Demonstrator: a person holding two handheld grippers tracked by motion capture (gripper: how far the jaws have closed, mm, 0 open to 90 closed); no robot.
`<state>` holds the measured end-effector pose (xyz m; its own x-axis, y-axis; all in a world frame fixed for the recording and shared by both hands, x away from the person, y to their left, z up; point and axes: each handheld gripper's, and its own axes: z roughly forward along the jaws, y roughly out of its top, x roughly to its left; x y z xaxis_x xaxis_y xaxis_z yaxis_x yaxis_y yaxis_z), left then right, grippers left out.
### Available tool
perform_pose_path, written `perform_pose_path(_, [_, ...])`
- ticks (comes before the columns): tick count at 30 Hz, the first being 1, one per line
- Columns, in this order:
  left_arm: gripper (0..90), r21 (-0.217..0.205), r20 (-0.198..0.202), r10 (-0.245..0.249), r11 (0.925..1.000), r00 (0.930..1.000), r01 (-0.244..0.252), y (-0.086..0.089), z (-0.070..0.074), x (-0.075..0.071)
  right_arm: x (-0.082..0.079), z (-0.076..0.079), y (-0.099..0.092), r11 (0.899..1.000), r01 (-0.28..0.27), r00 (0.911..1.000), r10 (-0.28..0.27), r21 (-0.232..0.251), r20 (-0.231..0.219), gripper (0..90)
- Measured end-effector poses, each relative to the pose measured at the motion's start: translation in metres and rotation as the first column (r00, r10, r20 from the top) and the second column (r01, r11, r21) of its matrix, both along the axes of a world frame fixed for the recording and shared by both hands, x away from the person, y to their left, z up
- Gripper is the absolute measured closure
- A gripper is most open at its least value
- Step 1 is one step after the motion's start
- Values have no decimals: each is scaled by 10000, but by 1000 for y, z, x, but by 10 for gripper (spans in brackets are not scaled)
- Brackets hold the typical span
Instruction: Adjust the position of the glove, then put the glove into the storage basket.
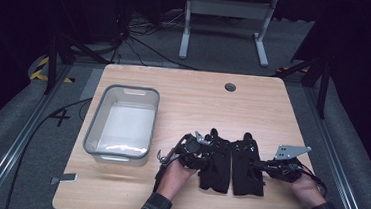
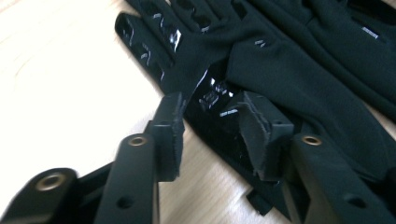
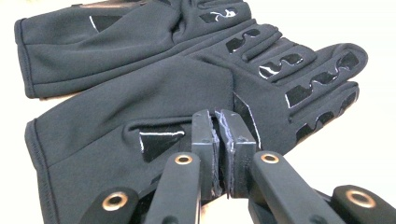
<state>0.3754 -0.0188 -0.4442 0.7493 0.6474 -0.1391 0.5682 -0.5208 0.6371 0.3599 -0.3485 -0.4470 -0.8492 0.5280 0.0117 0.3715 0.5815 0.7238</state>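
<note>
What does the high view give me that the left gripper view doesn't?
High view alone: the grey bin on the table's left side, the right tongs at the right glove's edge, and both hands.

Left gripper view alone: the left tongs open, straddling the left glove's glossy-patched edge.

Both: the black gloves side by side on the wood.

- The left hand (image 1: 176,170) held the left gripper (image 1: 205,145) low at the near middle, jaws apart.
- The right hand (image 1: 303,186) held the right gripper (image 1: 261,166) near right, pointing left, jaws pressed together.
</note>
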Motion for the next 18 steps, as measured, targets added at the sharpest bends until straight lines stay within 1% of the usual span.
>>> perform_pose_path(1, [573, 32, -96, -19, 10000, 10000, 20, 0, -1, 0, -1, 0, 0, 10000, -33, 10000, 33, -14, -4, 856])
perform_pose_path(5, [558, 74, -207, -18, 10000, 9998, 19, -2, -6, 1, -3, 0, -1, 9999, -93, 10000, 93, -83, -2, 856])
perform_pose_path(9, [557, 281, -139, -29, 9996, 9999, 33, -6, -9, 0, -4, -1, 0, 9999, -123, 9999, 123, -98, 4, 856])
perform_pose_path(10, [560, 351, -135, -119, 9993, 9998, 124, -7, -9, 0, -4, -1, 0, 9999, -136, 9999, 136, -102, -9, 856])
perform_pose_path(15, [637, 331, -101, -54, 9994, 9999, 57, -10, -10, -1, -5, -1, 1, 9997, -218, 9997, 218, -117, -52, 857])
perform_pose_path(18, [717, 300, -151, -70, 9995, 9999, 74, -11, -10, -1, -7, -1, 1, 9995, -285, 9996, 284, -143, -94, 857])
